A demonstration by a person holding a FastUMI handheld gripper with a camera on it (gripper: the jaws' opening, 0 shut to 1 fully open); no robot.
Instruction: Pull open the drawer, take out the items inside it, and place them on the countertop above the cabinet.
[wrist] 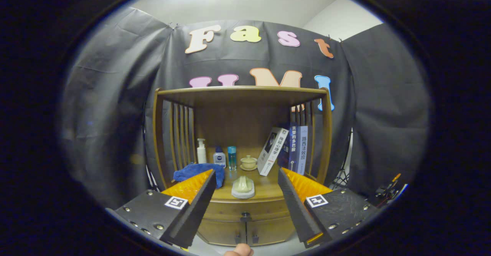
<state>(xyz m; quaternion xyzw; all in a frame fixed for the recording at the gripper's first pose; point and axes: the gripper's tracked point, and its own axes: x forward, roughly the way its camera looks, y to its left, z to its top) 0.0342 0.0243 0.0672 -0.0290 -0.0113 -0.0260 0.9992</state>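
1. Black cloth walls enclose the booth, with a pale ceiling above and a wooden cabinet (pixel 241 148) standing against the back cloth
2. Its countertop (pixel 264 190) sits under a flat top board, with slatted wooden sides to left and right
3. Along the back of the countertop stand a white pump bottle (pixel 201 151), a small blue-capped bottle (pixel 219 157) with a round dark logo too small to read, and a clear blue bottle (pixel 232 157)
4. Beside these sits a small lidded cup (pixel 249 162) on a saucer
5. To its right a white book (pixel 272 151) leans against two upright blue books (pixel 298 148); their spines carry Chinese characters
6. A blue cloth (pixel 199 172) lies at the left front of the countertop, and a pale green object on a white dish (pixel 243 187) rests at the middle front
7. Below the countertop the drawer (pixel 245 210) is closed, its dark knob (pixel 245 214) centred, with two cabinet doors (pixel 245 231) beneath
8. The gripper (pixel 245 179) hangs well short of the cabinet, fingers spread wide apart and holding nothing; the drawer shows between them
9. A fingertip (pixel 239 250) shows at the very bottom
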